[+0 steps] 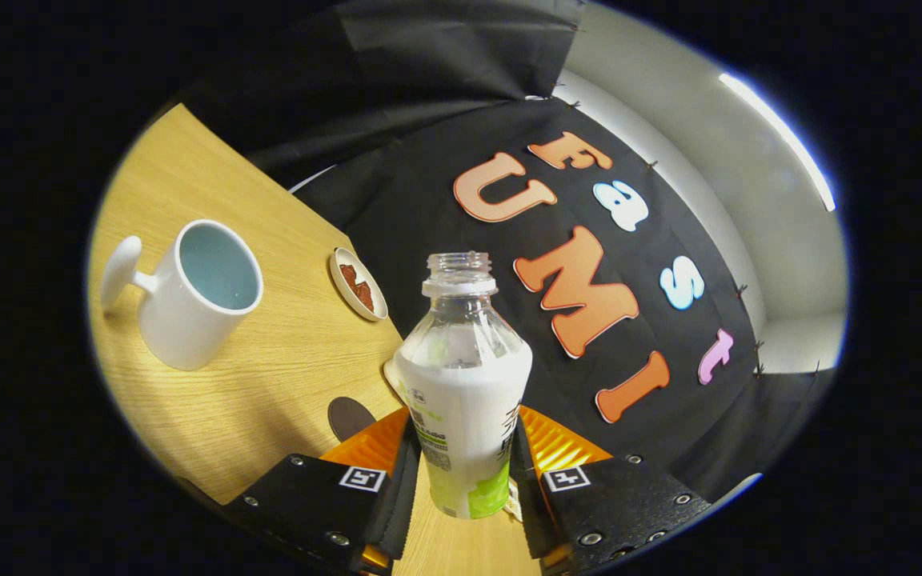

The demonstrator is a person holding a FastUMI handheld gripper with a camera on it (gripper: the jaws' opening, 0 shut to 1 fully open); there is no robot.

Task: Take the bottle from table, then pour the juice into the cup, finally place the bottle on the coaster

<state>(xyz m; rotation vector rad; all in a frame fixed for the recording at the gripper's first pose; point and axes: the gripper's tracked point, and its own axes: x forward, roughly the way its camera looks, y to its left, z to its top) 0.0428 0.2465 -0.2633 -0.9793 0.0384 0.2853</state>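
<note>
Now gripped, the bottle (461, 384) stands between the two fingers of the gripper (461, 472), which press against its labelled lower body from either side. Its cap is off, the threaded mouth open at the top, and the clear upper part looks empty above the label. The view is tilted, so the bench (269, 384) runs at a slant, and whether the bottle's base has left the wood cannot be told.

By the look of things, the first step, taking the bottle from the bench, is done or nearly so, and the pour comes next. A white cup (193, 296) with a pale blue inside stands upright well off to the left of the fingers and beyond them, its handle turned away to the left. The next move calls for carrying the bottle across to the cup and tipping its mouth over the rim without knocking the cup.

A small white dish (358, 284) holding something reddish-brown lies farther back, between cup and bottle. A dark round disc (349, 418), likely the coaster, lies on the bench just left of the fingers.
</note>
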